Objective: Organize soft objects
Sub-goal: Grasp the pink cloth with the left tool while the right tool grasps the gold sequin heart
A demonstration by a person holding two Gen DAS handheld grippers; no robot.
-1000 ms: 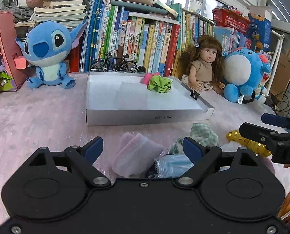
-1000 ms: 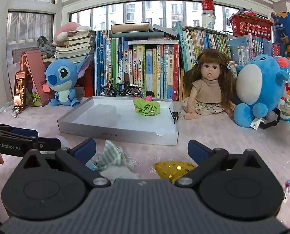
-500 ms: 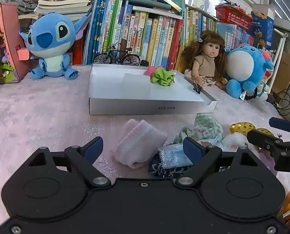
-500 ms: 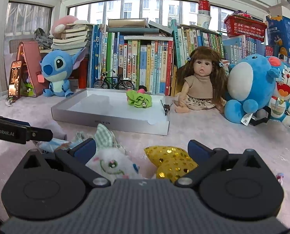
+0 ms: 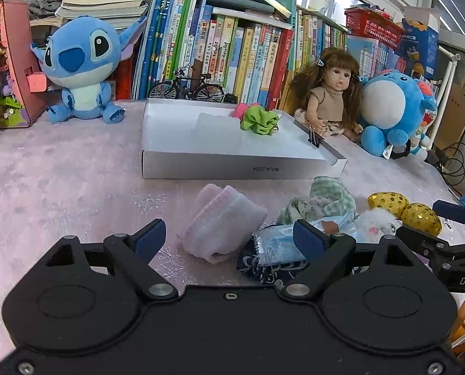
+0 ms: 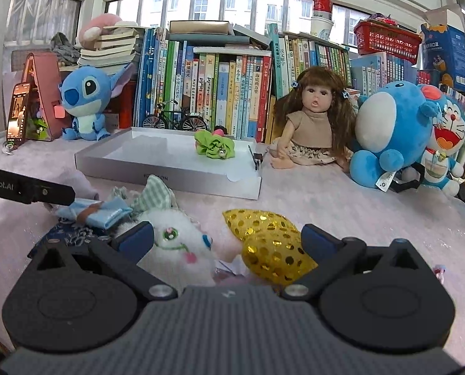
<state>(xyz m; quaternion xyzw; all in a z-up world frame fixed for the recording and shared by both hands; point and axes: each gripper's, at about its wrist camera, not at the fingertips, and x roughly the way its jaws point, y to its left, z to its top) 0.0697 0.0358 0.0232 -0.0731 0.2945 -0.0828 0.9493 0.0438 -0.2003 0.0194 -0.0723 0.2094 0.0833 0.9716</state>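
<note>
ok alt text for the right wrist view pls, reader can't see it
The right gripper, jaws open, hangs over a white plush toy and a gold sequined bow on a pink cloth. Behind them a shallow white box holds a green scrunchie, with a doll, plush toys and books along the window.

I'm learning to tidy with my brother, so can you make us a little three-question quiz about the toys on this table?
1. True or false: the green scrunchie already lies inside the white box.
2. Which soft thing lies between the open fingers of the left gripper? A) pink folded cloth B) the doll C) the blue plush
3. What colour is the spotted bow in front of the right gripper?

Key: 1 true; 2 A; 3 gold.
</note>
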